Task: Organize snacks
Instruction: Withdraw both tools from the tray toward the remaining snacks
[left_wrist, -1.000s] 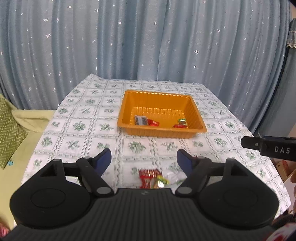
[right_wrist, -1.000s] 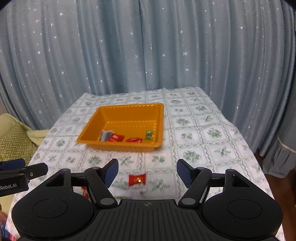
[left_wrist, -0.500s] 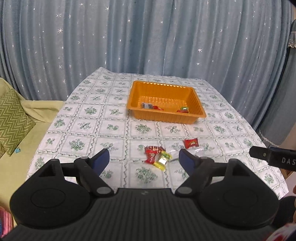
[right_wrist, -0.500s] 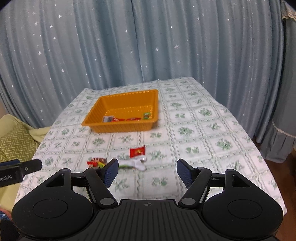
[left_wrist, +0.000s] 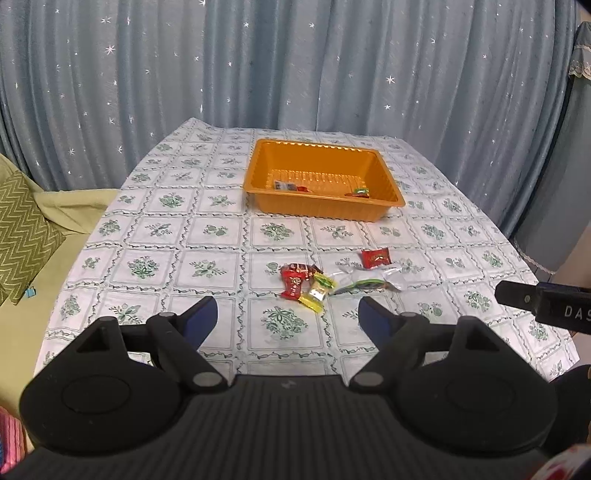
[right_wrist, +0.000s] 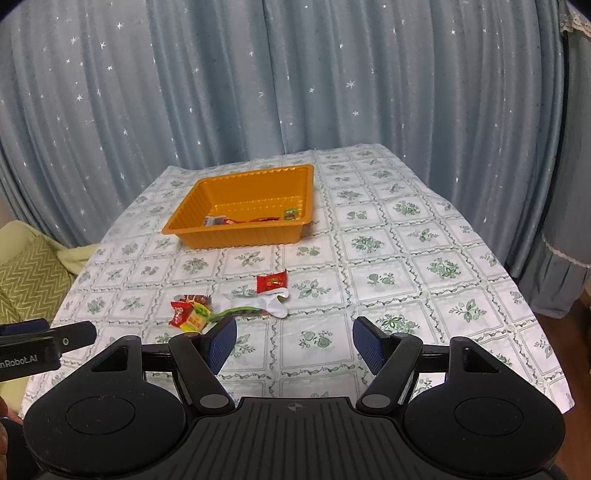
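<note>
An orange tray (left_wrist: 321, 208) (right_wrist: 240, 236) sits on the far half of the table and holds several small wrapped snacks. Loose snacks lie in the middle of the table: a red square packet (left_wrist: 375, 257) (right_wrist: 271, 282), a white-and-green wrapper (left_wrist: 369, 279) (right_wrist: 255, 305), red packets (left_wrist: 295, 279) (right_wrist: 180, 313) and a yellow candy (left_wrist: 317, 291) (right_wrist: 195, 317). My left gripper (left_wrist: 287, 319) is open and empty, held back above the near table edge. My right gripper (right_wrist: 293, 341) is open and empty, also near the front edge.
The table has a white cloth with green flower squares (left_wrist: 207, 266). Blue starred curtains (left_wrist: 295, 66) hang behind it. A green sofa with a zigzag cushion (left_wrist: 22, 229) stands on the left. The right gripper's side shows at the right edge of the left wrist view (left_wrist: 546, 306).
Both grippers have pulled back and up from the table. The tray and loose snacks look smaller and farther. Nothing was picked up; both stay open.
</note>
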